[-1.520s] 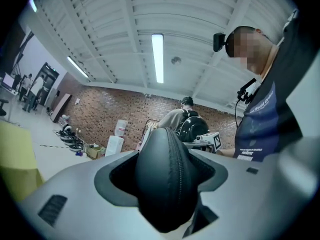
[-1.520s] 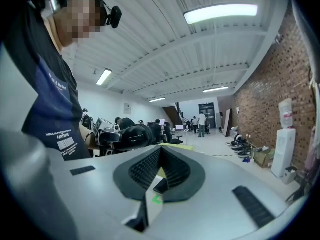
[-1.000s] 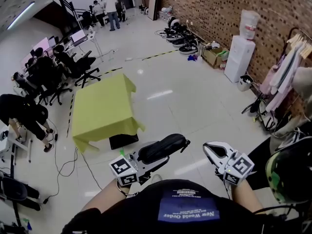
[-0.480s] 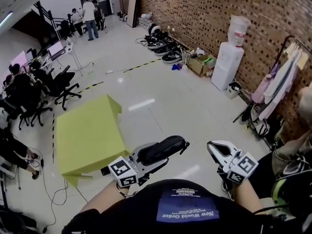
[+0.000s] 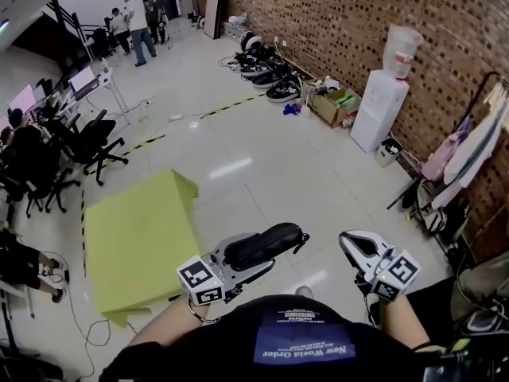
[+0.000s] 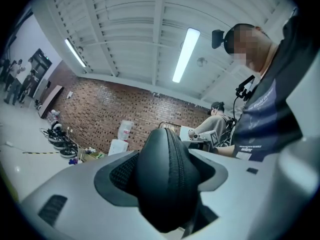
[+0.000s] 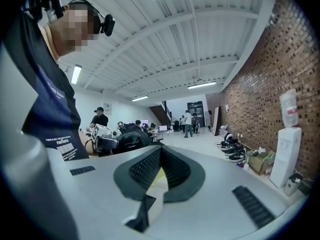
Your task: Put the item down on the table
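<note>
Glossy pale floor (image 5: 262, 157) carries a yellow-green cloth-covered surface (image 5: 139, 237). A black zippered oval soft case (image 5: 266, 241), clamped in the left gripper (image 5: 258, 257), hangs over the floor, well beyond the surface's right edge. Right gripper (image 5: 359, 249): jaws together, empty. Judged progress: item in transit; approach, lowering and release remain.

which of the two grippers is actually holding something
The left gripper: its jaws clamp a black zippered oval case. The right gripper has nothing between its jaws.
</note>
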`<state>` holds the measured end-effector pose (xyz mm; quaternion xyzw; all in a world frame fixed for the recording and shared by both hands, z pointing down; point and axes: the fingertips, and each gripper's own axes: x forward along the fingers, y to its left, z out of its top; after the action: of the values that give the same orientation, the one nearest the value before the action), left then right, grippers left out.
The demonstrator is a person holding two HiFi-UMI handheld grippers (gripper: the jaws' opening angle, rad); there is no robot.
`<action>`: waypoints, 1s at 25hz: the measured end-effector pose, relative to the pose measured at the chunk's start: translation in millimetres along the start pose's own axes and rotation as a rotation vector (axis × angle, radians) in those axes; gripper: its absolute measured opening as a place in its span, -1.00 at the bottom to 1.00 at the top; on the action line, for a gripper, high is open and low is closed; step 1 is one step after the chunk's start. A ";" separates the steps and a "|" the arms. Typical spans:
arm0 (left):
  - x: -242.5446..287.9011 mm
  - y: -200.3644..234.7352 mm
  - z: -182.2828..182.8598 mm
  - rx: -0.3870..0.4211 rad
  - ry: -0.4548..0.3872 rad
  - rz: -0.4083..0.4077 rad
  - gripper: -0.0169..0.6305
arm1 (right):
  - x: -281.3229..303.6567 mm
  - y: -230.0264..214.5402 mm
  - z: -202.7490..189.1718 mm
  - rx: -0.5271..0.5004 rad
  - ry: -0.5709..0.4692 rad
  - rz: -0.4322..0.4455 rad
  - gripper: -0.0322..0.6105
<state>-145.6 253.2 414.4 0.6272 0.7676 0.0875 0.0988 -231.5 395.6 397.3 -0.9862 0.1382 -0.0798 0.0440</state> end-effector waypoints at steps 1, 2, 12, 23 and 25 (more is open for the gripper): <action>4.2 11.7 -0.1 -0.001 0.000 0.010 -0.02 | 8.9 -10.9 0.3 -0.001 -0.004 0.008 -0.94; 9.3 23.5 0.7 -0.001 -0.003 0.023 -0.02 | 17.9 -22.6 1.1 -0.003 -0.007 0.018 -0.94; 116.8 146.0 44.2 0.020 -0.078 0.198 -0.02 | 102.7 -191.5 46.3 -0.092 -0.058 0.225 -0.94; 145.8 265.0 61.0 -0.003 -0.109 0.334 -0.02 | 217.4 -290.4 55.1 -0.097 -0.030 0.356 -0.94; 135.3 290.9 66.4 -0.012 -0.124 0.354 -0.02 | 249.5 -294.5 58.5 -0.107 -0.020 0.377 -0.94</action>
<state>120.6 444.1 419.8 0.7562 0.6370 0.0692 0.1327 93.4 611.7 408.1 -0.9445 0.3241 -0.0531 0.0068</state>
